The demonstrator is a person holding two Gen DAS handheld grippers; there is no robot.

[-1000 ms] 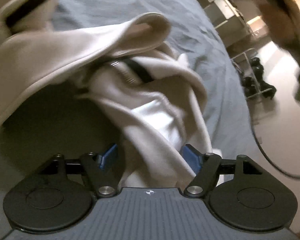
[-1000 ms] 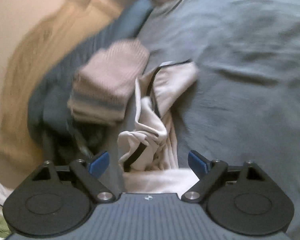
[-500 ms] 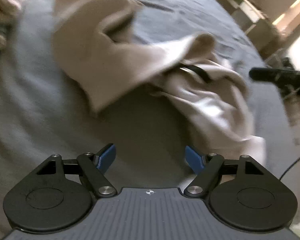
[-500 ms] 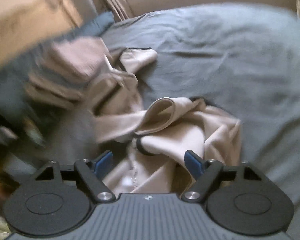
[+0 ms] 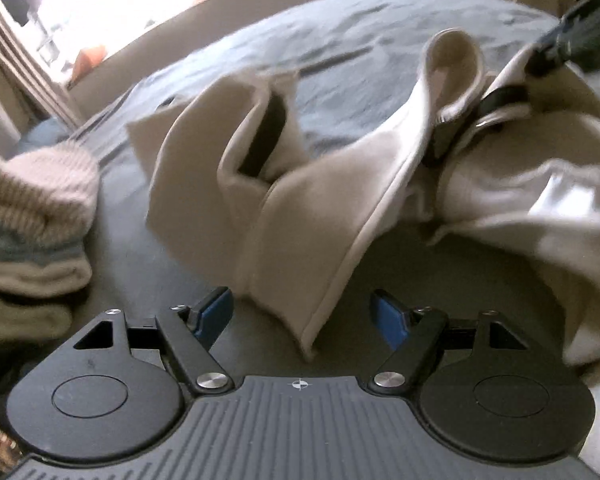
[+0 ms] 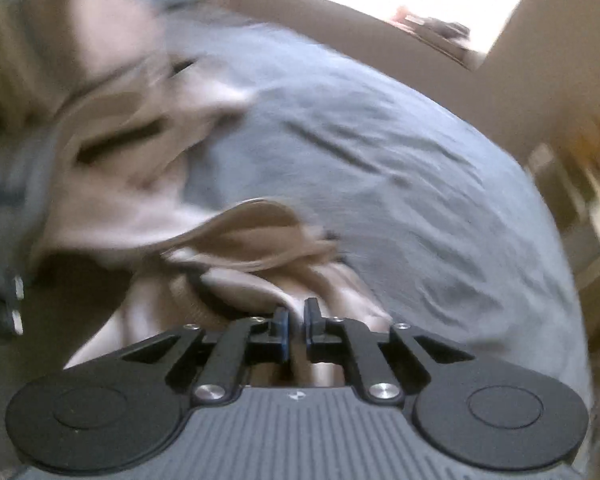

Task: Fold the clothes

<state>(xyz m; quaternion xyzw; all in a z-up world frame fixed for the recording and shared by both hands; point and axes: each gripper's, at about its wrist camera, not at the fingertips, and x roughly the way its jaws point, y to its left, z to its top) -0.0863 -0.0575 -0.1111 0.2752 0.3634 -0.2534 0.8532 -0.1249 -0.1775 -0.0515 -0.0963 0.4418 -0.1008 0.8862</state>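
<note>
Your left tongs (image 5: 302, 314) stand wide apart, with nothing pressed between the blue pads (image 5: 216, 312). The beige garment (image 5: 312, 208) lies crumpled on the grey bed (image 5: 340, 52), just in front of these tongs; one folded edge comes down to a point between the two pads without touching them. Its long part runs from that point up and to the right, toward your right tongs (image 6: 295, 326). Those are closed together on a fold of the same garment (image 6: 260, 280), close to its dark band. A stack of folded clothes (image 5: 32, 220) sits to the left of your left tongs.
</note>
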